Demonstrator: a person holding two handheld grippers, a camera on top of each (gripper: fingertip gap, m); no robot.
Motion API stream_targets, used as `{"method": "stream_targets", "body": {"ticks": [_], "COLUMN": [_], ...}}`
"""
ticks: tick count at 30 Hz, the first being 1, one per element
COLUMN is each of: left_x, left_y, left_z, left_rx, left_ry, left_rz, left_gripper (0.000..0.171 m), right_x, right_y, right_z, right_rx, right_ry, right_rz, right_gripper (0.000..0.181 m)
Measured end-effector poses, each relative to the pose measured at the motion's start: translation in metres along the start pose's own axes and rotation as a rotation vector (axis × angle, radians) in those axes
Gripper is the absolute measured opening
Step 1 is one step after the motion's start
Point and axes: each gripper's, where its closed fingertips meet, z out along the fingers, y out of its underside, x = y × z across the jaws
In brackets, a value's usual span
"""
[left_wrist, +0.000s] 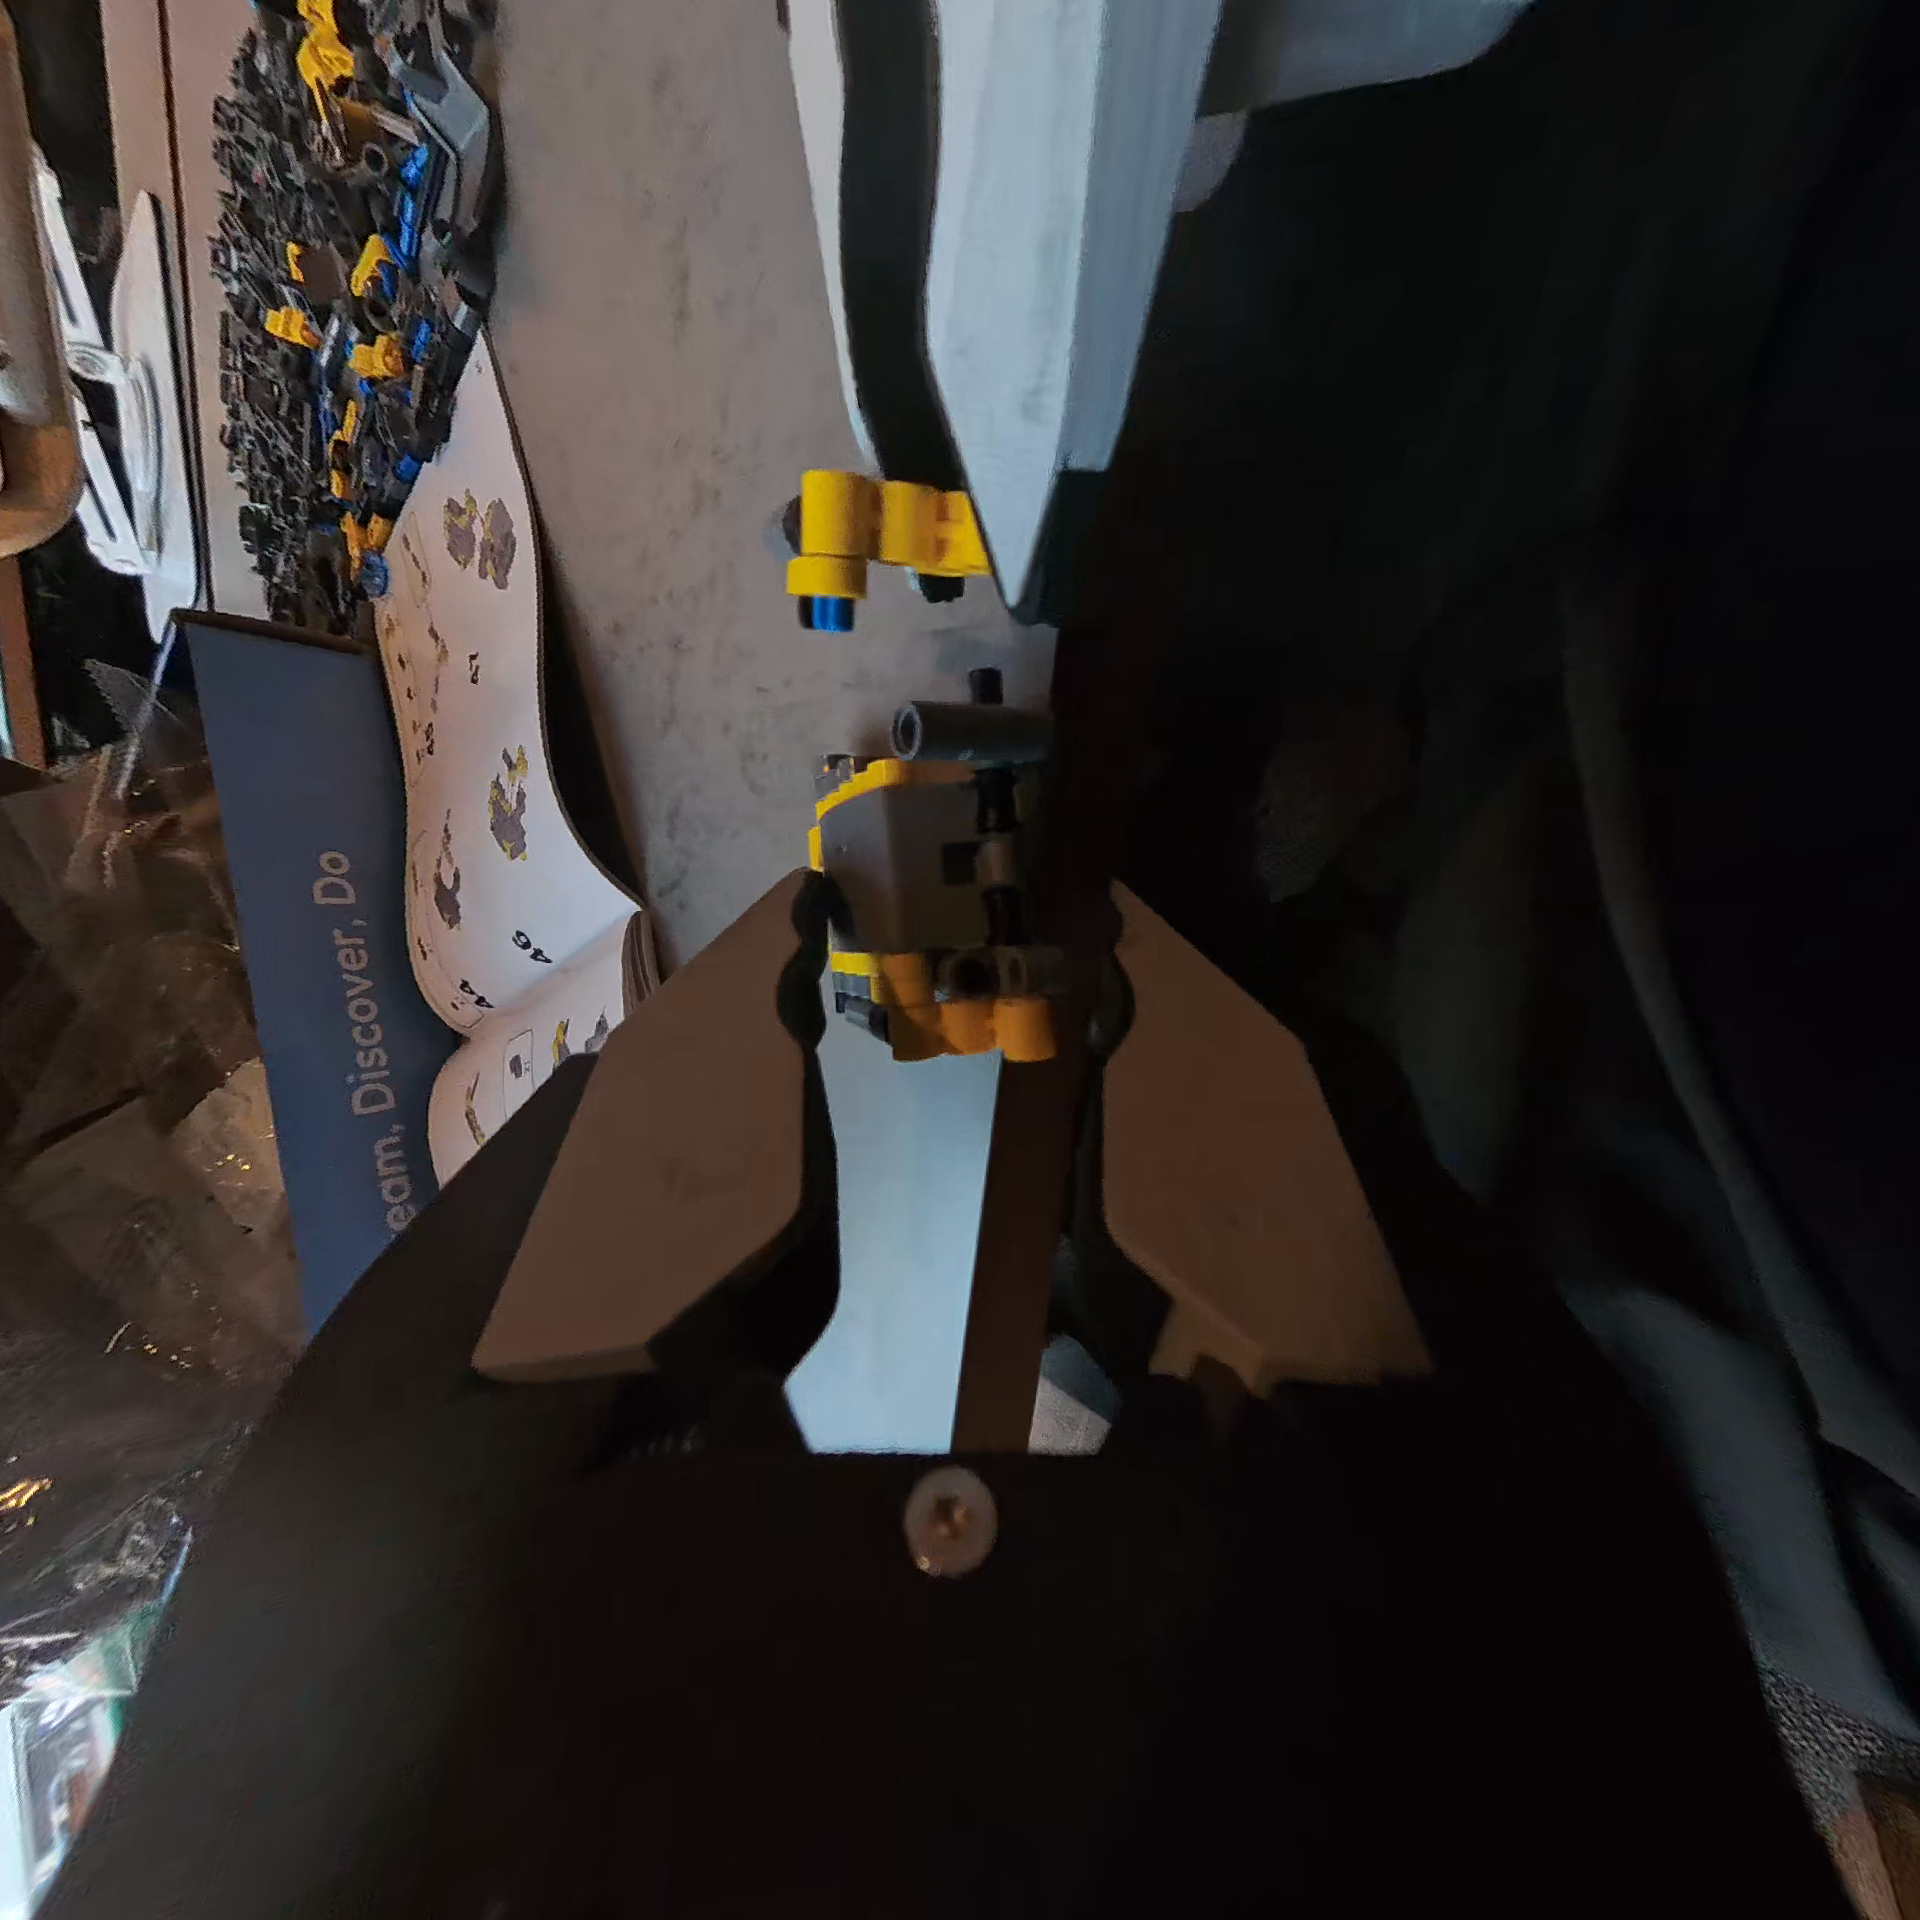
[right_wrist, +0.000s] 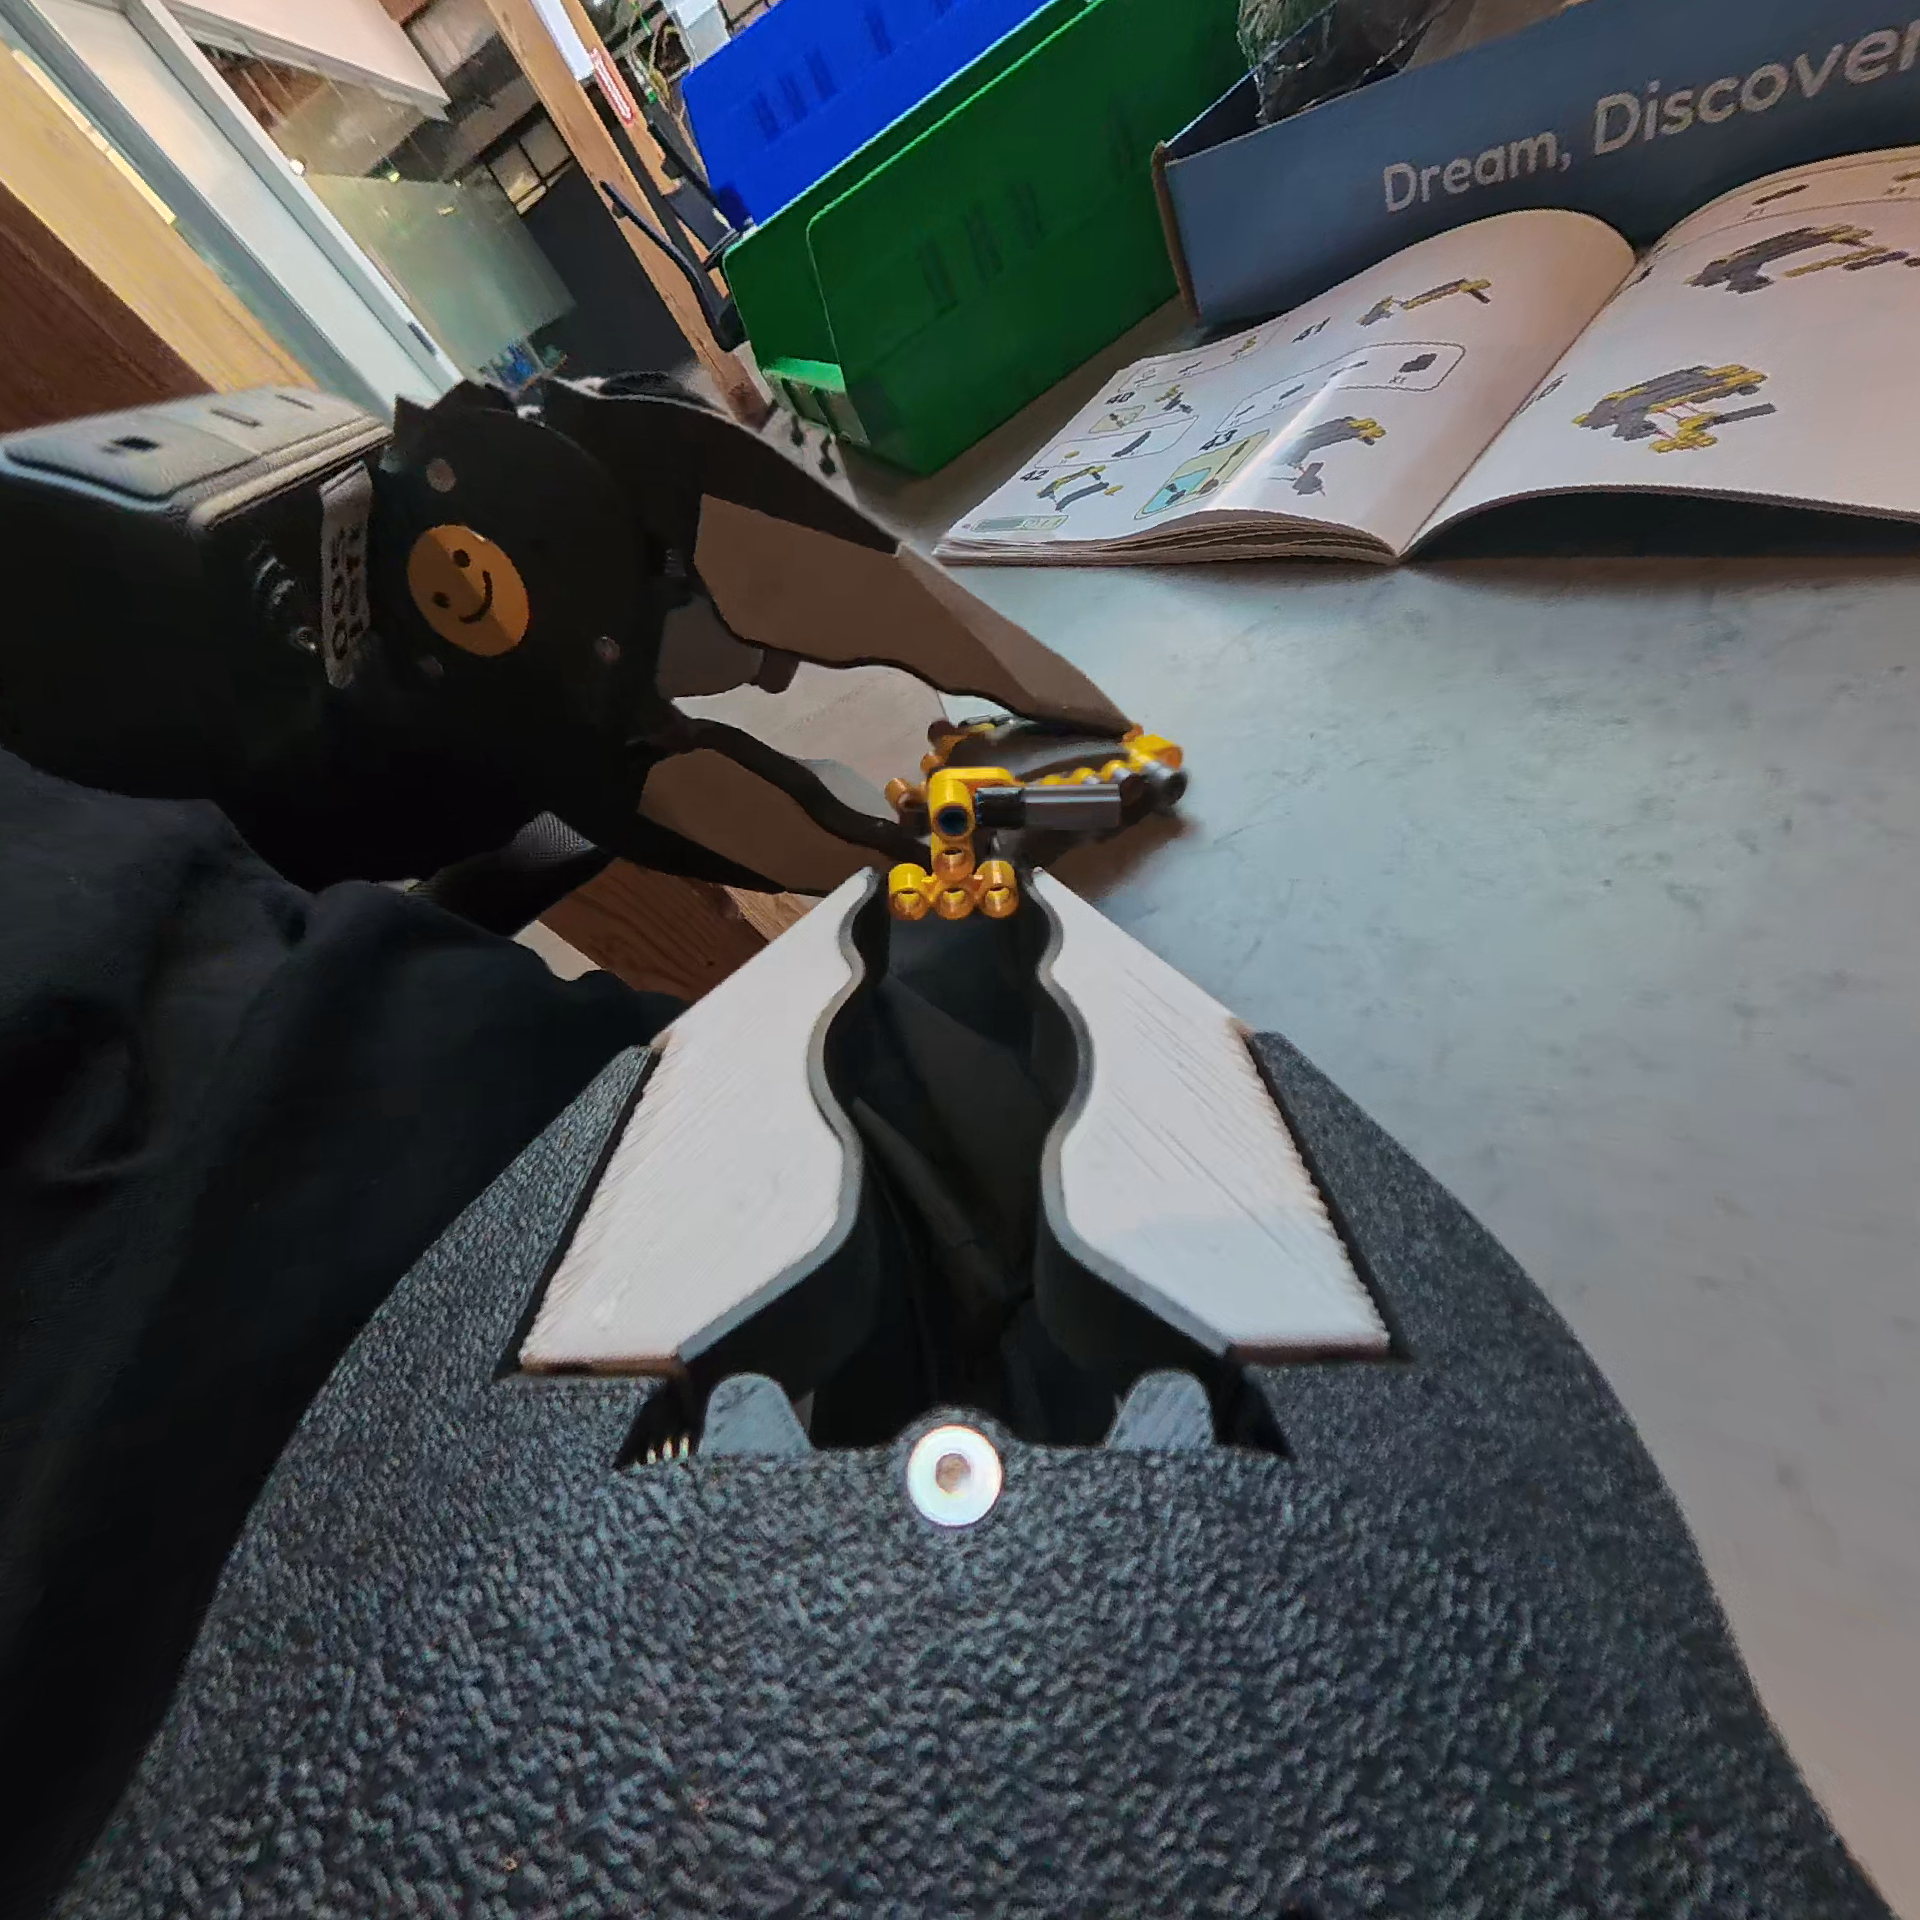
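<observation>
Tools both clamped: left tool (left_wrist: 956, 935) on grey-yellow brick assembly (left_wrist: 925, 873), right tool (right_wrist: 951, 899) on yellow connector (right_wrist: 954, 894), near surface (right_wrist: 1455, 831).

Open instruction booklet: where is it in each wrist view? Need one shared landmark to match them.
Left wrist view: open instruction booklet runs down the left side, rotated, below the pile of loose bricks.
Right wrist view: the booklet lies flat on the grey table at upper right.
Shared landmark: the blue box with pale lettering, directly beside the booklet in both.
</observation>
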Motion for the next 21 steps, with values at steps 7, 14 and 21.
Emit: {"method": "stream_targets", "body": {"ticks": [7, 14, 21], "left_x": [-0.003, -0.023, -0.013], "left_y": [-0.010, -0.021, -0.026], "left_z": [-0.015, -0.028, -0.032], "left_rx": [0.134, 0.286, 0.447], "left_ry": [-0.037, -0.134, -0.042], "left_rz": [-0.066, -0.108, -0.204], "left_gripper": [0.029, 0.022, 0.022], "right_x": [-0.015, -0.015, -0.025], "right_y": [-0.010, -0.011, -0.020], "right_z": [-0.004, -0.007, -0.009], "right_rx": [0.116, 0.139, 0.197], "right_ry": [-0.176, -0.229, -0.392], "right_rz": [0.210, 0.342, 0.512], "right_gripper": [0.023, 0.023, 0.023]}}
